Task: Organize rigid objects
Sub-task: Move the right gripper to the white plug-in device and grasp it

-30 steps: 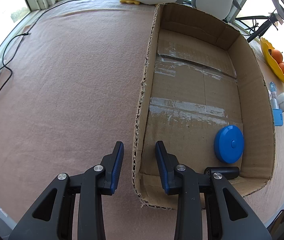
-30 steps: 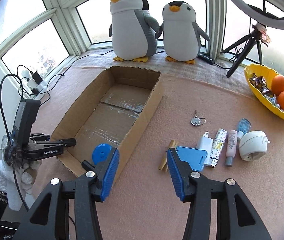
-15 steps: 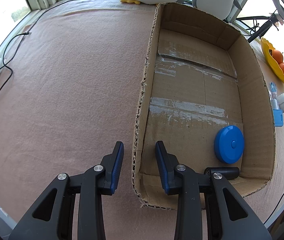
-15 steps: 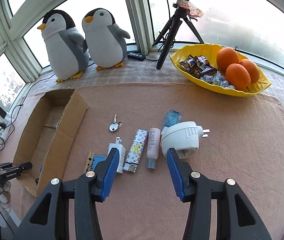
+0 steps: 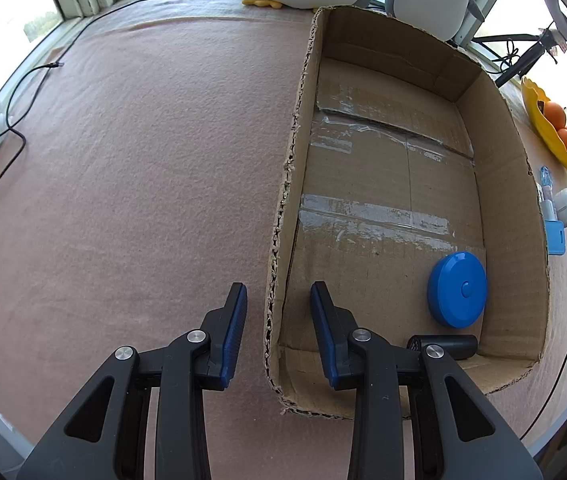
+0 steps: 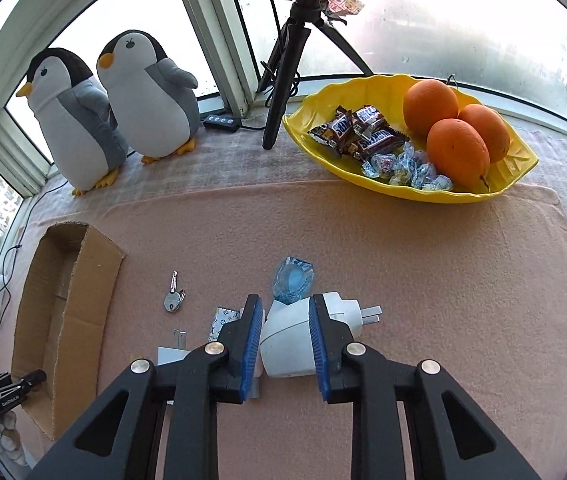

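Plug adapter (image 6: 289,342), white and rounded, sits on the pink cloth (image 6: 423,280) between the blue pads of my right gripper (image 6: 285,344), which bracket it closely; I cannot tell whether they press it; my left gripper (image 5: 277,322) is spread apart, straddling the near wall of the cardboard box (image 5: 279,240); inside lie a blue disc (image 5: 457,289) and a black cylinder (image 5: 449,347).
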